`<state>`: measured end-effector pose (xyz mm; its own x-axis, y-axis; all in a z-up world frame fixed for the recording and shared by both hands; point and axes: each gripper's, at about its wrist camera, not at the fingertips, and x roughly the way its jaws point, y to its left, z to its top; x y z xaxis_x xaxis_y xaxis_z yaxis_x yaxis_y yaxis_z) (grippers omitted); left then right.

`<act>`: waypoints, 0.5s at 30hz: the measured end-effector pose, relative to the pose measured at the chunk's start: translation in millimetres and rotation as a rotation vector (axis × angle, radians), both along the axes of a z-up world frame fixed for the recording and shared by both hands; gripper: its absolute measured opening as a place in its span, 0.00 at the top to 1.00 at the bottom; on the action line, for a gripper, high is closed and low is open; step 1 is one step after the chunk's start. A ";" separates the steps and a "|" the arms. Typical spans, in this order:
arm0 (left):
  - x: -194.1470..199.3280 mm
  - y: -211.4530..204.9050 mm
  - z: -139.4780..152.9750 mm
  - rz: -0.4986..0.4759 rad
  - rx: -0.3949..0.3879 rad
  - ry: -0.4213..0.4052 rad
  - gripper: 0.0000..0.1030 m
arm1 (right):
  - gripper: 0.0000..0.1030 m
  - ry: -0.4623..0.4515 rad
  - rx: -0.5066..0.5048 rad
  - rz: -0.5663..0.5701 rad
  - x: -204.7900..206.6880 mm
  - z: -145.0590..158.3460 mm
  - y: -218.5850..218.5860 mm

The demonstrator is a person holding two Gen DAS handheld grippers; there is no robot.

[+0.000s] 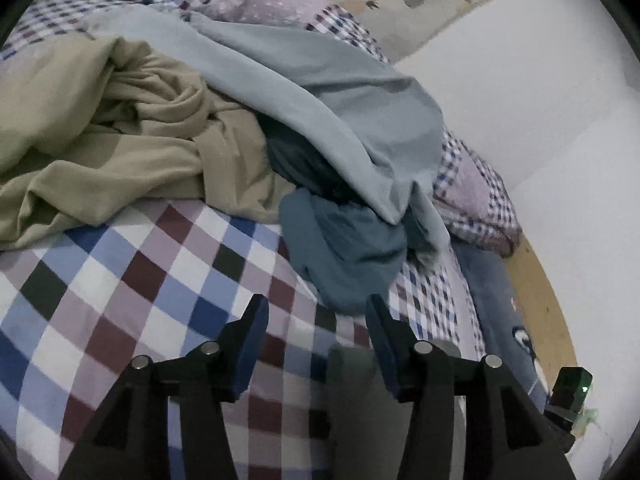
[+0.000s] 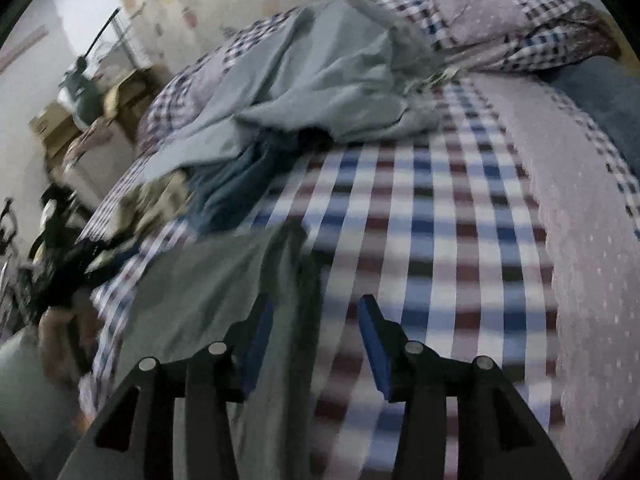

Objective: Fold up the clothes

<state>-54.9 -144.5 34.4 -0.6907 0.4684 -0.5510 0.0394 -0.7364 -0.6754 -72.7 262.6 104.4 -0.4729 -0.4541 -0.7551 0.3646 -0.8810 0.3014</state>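
A: Clothes first, from the left: a beige garment (image 1: pixel 100 152) heaped at the left edge of the bed (image 1: pixel 120 288), then a pale grey-blue garment (image 1: pixel 328 92) draped over a teal one (image 1: pixel 344 248) toward the wall side.

B: And the tongs?

A: Left tongs (image 1: pixel 316 316) stand apart, empty, hovering over the checked sheet just short of the teal piece. Right tongs (image 2: pixel 316 320) are also apart; a grey-green cloth (image 2: pixel 208 300) lies flat on the sheet under the left finger, but nothing is clamped.

B: So which step?

A: I'd judge it's picking or arranging a piece; nothing in the pile is folded. The grey-green cloth looks spread out, so the next move probably calls for closing on one of its edges and bringing it across.

B: Obstacles?

A: The pile crowds the far half of the bed, and a patchwork quilt (image 2: pixel 520 28) is bunched behind it. The right view is blurred, so that cloth's edges are hard to place.
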 end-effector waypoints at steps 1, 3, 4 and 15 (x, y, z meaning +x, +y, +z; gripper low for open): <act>2.9 4.1 2.5 -0.022 -0.008 0.003 0.48 | 0.53 -0.019 -0.006 0.019 11.0 -1.2 4.2; 13.0 18.0 7.5 -0.080 -0.034 0.001 0.48 | 0.53 -0.058 -0.018 0.048 33.6 -8.7 12.0; 18.6 26.4 10.3 -0.107 -0.049 0.000 0.48 | 0.53 -0.078 -0.009 0.059 45.5 -14.3 15.2; 107.0 86.5 13.7 -0.324 -0.189 -0.067 0.48 | 0.53 -0.164 0.065 0.127 138.2 -49.5 43.6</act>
<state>52.2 -58.0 48.2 -0.4833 0.5426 -0.6870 -0.1766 -0.8290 -0.5306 65.5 306.2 54.9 -0.2833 -0.4496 -0.8471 0.4245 -0.8508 0.3097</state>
